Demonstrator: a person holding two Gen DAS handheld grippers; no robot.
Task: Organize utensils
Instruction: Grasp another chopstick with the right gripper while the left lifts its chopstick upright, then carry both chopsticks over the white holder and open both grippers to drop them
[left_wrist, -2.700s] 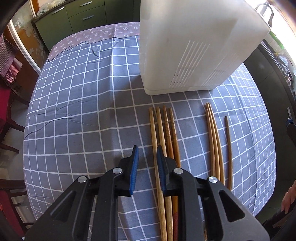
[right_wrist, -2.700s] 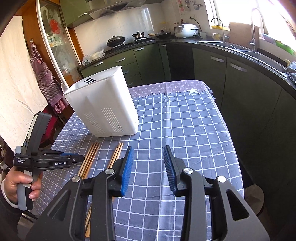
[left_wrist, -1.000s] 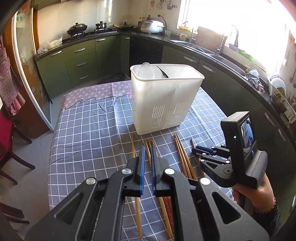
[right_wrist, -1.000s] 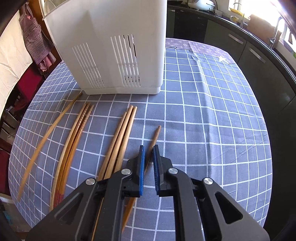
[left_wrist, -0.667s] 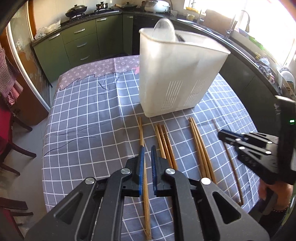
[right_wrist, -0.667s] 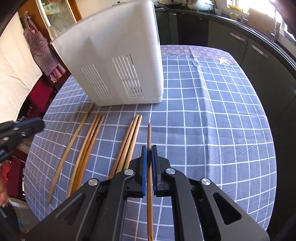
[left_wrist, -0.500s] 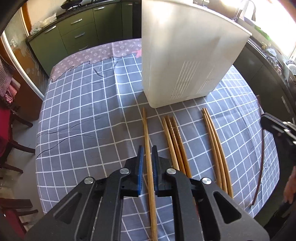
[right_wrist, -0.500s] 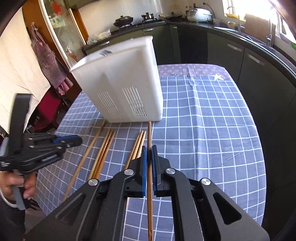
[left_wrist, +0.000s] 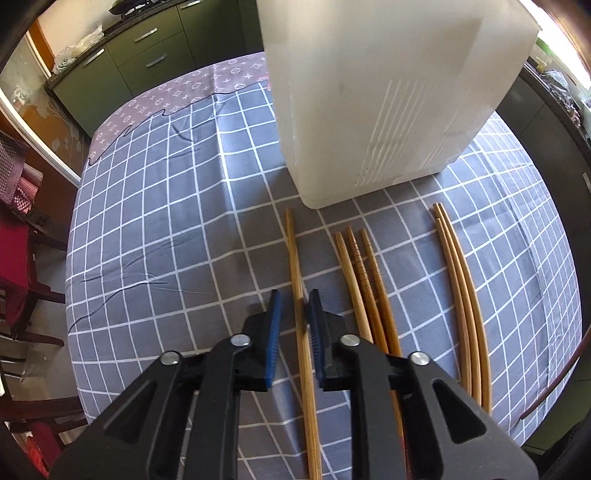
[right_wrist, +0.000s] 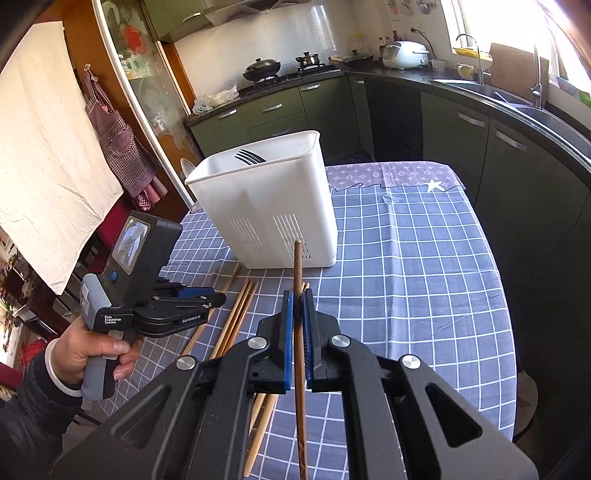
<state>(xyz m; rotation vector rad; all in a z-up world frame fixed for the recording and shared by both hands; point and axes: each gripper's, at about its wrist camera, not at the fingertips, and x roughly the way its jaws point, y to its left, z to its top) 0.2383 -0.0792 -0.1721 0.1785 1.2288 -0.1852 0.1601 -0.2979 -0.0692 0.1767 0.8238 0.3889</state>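
Observation:
A white plastic utensil bin (left_wrist: 388, 92) stands on the checked tablecloth; it also shows in the right wrist view (right_wrist: 273, 210) with a dark fork inside. Several wooden chopsticks lie in front of it. My left gripper (left_wrist: 293, 310) is slightly open, low over the table, its jaws on either side of the leftmost chopstick (left_wrist: 295, 258). A group of three chopsticks (left_wrist: 364, 277) and a pair (left_wrist: 461, 288) lie to its right. My right gripper (right_wrist: 296, 306) is shut on a dark brown chopstick (right_wrist: 298, 266), held above the table and pointing at the bin.
Green kitchen cabinets (right_wrist: 280, 110) and a counter with a sink (right_wrist: 517, 96) ring the table. Red chairs (left_wrist: 14, 258) stand at the table's left side. The left gripper's handle and the hand holding it (right_wrist: 122, 295) show at the left in the right wrist view.
My right gripper has lifted its chopstick off the table and risen higher. My left gripper has dropped toward the leftmost chopstick and its jaws have opened slightly around it.

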